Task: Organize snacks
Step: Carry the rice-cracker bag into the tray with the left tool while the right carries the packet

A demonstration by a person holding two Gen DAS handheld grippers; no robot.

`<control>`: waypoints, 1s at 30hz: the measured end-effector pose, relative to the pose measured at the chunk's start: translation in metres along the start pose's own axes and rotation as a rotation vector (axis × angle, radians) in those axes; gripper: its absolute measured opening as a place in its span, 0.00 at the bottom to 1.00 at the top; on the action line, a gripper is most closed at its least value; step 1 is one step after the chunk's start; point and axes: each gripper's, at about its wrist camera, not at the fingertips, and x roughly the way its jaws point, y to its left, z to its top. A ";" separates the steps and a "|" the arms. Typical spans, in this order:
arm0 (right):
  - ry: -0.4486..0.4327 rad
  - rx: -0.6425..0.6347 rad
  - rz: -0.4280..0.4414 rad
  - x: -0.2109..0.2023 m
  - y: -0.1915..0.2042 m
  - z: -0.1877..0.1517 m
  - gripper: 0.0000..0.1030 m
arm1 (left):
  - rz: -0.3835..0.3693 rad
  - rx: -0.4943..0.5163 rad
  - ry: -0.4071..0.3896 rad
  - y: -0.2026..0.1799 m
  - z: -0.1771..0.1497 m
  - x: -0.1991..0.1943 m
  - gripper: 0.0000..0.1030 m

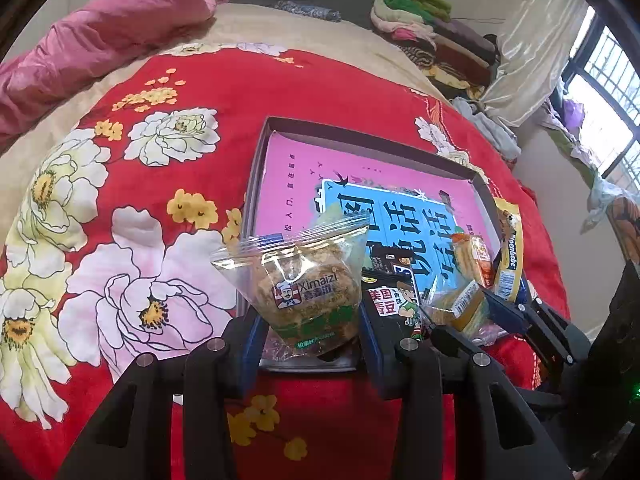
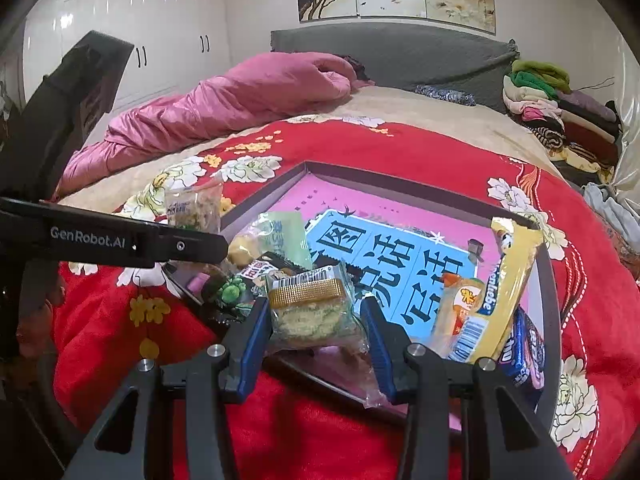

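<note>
A shallow grey box (image 1: pixel 360 136) with a pink and blue printed floor lies on the red flowered bedspread; it also shows in the right wrist view (image 2: pixel 360 174). My left gripper (image 1: pixel 308 320) is shut on a clear Ximaizi snack bag (image 1: pixel 304 276) held over the box's near left corner. My right gripper (image 2: pixel 316 320) is shut on a clear packet with a gold band (image 2: pixel 312 312) over the box's near edge. A black green-pea packet (image 1: pixel 394 300), an orange packet (image 1: pixel 474 258) and a yellow packet (image 1: pixel 508 240) lie in the box.
A pink quilt (image 2: pixel 240 96) lies at the bed's far left. Folded clothes (image 2: pixel 552 108) are piled at the far right by the grey headboard. A dark blue packet (image 2: pixel 528 356) lies at the box's right edge. The left gripper's arm (image 2: pixel 100 236) crosses the left side.
</note>
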 end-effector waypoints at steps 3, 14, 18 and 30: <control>-0.008 0.002 -0.005 -0.001 -0.001 0.000 0.45 | 0.000 0.004 0.003 0.000 0.000 0.001 0.43; -0.015 0.010 -0.014 -0.002 -0.003 0.001 0.45 | -0.011 0.028 0.029 -0.007 0.002 0.009 0.44; -0.014 -0.002 -0.012 -0.002 -0.001 0.000 0.46 | -0.009 0.044 0.045 -0.010 -0.001 0.012 0.45; -0.013 0.000 -0.010 -0.002 -0.002 0.000 0.46 | -0.002 0.029 0.061 -0.006 -0.003 0.016 0.46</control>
